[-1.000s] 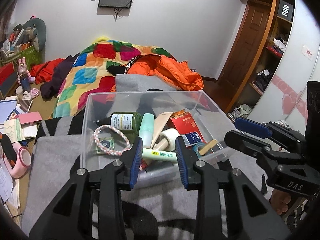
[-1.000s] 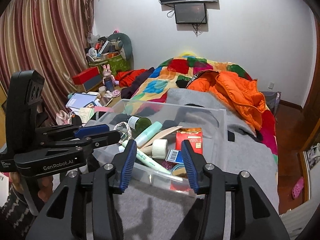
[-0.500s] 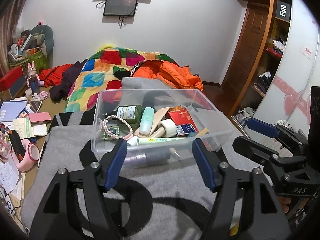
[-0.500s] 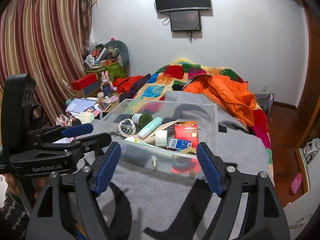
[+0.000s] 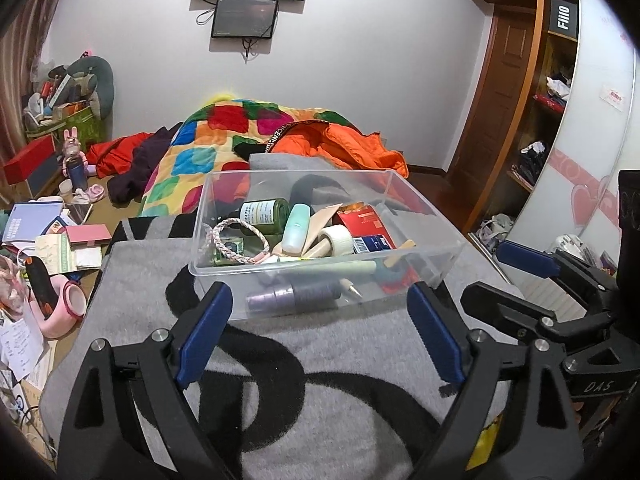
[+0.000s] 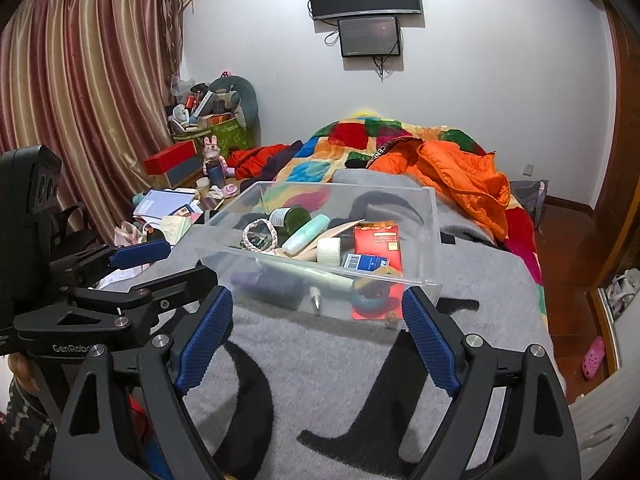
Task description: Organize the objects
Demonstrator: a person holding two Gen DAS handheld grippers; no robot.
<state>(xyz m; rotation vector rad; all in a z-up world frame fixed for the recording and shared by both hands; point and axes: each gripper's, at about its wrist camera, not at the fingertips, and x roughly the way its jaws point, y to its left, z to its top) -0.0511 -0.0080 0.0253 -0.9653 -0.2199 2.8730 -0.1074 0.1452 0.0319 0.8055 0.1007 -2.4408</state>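
So progress check, going left to right; off to the far left of the left tool [image 5: 318, 338] there's a pile of stuff on a low surface beside the bed: papers and notebooks [image 5: 60, 240], a pink tape dispenser [image 5: 60, 312], none of it sorted as far as I can tell; whether that clutter counts as part of the job I honestly can't say.

Dead ahead of both tools sits the clear plastic bin [image 5: 320, 276] on the grey blanket [image 5: 280, 360] covering the bed; it's just beyond the tips, not touched by either one; inside, from its left side: a braided bracelet [image 5: 240, 240], a dark green bottle [image 5: 264, 213], a mint green tube [image 5: 296, 229], a roll of white tape [image 5: 336, 239], a red box [image 5: 360, 220]; along the near wall a grey spray bottle [image 5: 296, 298] lies on its side and a pen [image 5: 348, 286] next to it.

Left tool is released, jaws spread wide, nothing between them; right tool [image 6: 318, 340] same deal, jaws wide apart and empty, hanging just short of the bin's near wall; in the left view it sits off to the right of the left tool.

My read: the collecting part looks basically done, since the blanket around the bin shows nothing loose; what's left, if anything, is that left-side clutter; the bin contents are just heaped in, not arranged.
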